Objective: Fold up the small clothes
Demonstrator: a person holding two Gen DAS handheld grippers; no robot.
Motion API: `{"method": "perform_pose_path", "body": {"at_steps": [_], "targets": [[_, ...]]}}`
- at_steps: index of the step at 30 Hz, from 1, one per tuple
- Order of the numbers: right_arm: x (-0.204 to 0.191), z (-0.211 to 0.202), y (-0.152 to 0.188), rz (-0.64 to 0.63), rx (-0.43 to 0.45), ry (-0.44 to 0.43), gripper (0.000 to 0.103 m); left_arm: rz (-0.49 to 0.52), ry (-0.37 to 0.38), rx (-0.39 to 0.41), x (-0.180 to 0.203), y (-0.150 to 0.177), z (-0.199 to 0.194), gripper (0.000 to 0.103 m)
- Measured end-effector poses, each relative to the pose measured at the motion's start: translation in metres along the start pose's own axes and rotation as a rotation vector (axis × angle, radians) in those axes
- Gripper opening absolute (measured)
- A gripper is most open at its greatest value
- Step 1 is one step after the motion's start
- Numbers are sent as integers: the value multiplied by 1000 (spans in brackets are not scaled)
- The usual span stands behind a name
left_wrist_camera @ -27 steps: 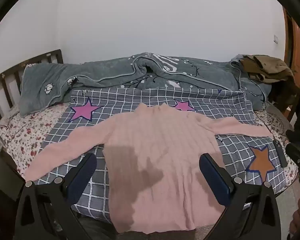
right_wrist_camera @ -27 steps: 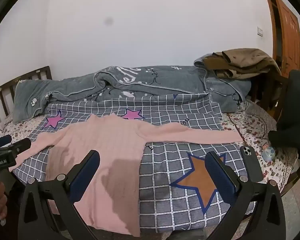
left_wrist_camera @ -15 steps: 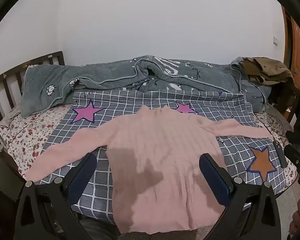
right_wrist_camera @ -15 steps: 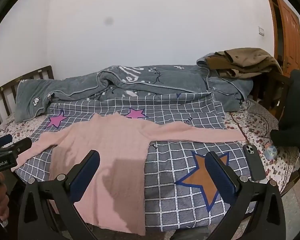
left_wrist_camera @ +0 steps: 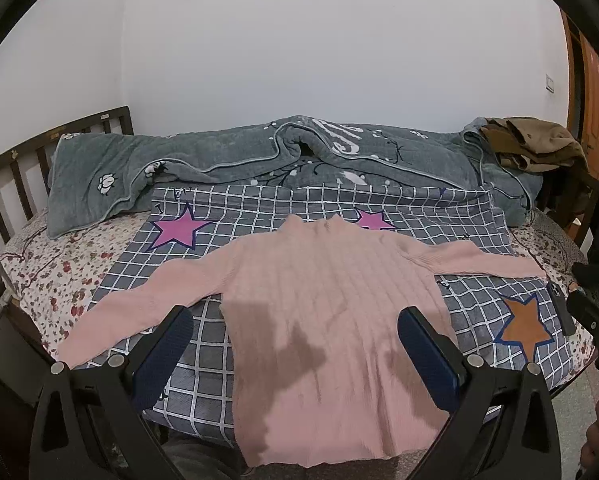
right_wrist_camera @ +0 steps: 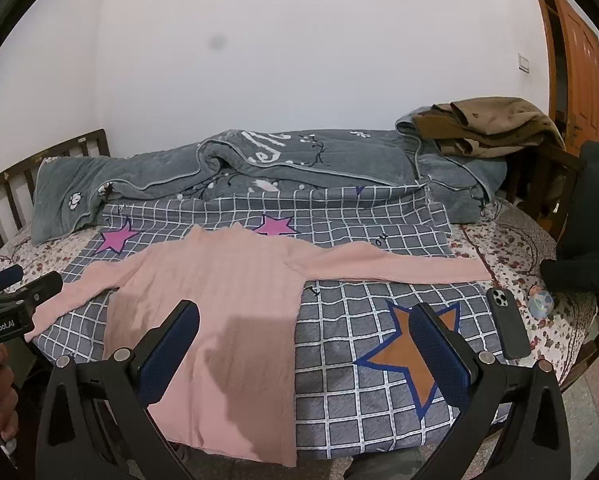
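My left tongs stand wide apart with nothing between the pads, hanging over the lower body of the pink sweater. In the left wrist view the sweater fills the centre: its hem runs toward 6 o'clock at the near edge of the bed, its collar points to 12 o'clock toward the rumpled grey quilt. My right tongs are equally wide apart and empty; in the right wrist view the sweater's body lies off toward 9 o'clock of them, with the left pad over the pink cloth and the right pad over the orange star on the checked blanket.

The sweater lies flat, front or back up I cannot tell. Its body runs from hem to collar, 6 to 12 o'clock, while both sleeves are spread straight out, one toward 8 o'clock and the other toward 3 o'clock, so the widest line goes across the bed from cuff to cuff.

The hem drapes over the bed's edge, partly behind the tongs' black frames. Dark shadows fall on the lower body. A black phone lies just beside the right cuff. Brown clothes are piled on the quilt at 1 o'clock. My hands show only as slivers at the picture edges
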State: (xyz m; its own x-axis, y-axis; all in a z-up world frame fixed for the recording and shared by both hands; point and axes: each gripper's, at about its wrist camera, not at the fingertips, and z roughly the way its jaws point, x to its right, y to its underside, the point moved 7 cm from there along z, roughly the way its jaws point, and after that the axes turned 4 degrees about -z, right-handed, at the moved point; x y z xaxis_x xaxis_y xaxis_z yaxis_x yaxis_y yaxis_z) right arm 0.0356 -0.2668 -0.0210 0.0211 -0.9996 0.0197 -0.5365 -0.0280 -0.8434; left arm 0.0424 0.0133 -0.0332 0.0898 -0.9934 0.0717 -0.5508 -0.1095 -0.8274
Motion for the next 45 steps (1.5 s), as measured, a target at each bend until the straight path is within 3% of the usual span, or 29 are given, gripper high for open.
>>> {"method": "perform_pose_path", "body": {"at_steps": [28, 45], "targets": [[-43, -6, 21, -26, -59, -57, 103, -28, -31, -36, -43, 18, -18, 103], [-43, -23, 25, -7, -55, -63, 103, -60, -20, -35, -56, 24, -30, 103]]}}
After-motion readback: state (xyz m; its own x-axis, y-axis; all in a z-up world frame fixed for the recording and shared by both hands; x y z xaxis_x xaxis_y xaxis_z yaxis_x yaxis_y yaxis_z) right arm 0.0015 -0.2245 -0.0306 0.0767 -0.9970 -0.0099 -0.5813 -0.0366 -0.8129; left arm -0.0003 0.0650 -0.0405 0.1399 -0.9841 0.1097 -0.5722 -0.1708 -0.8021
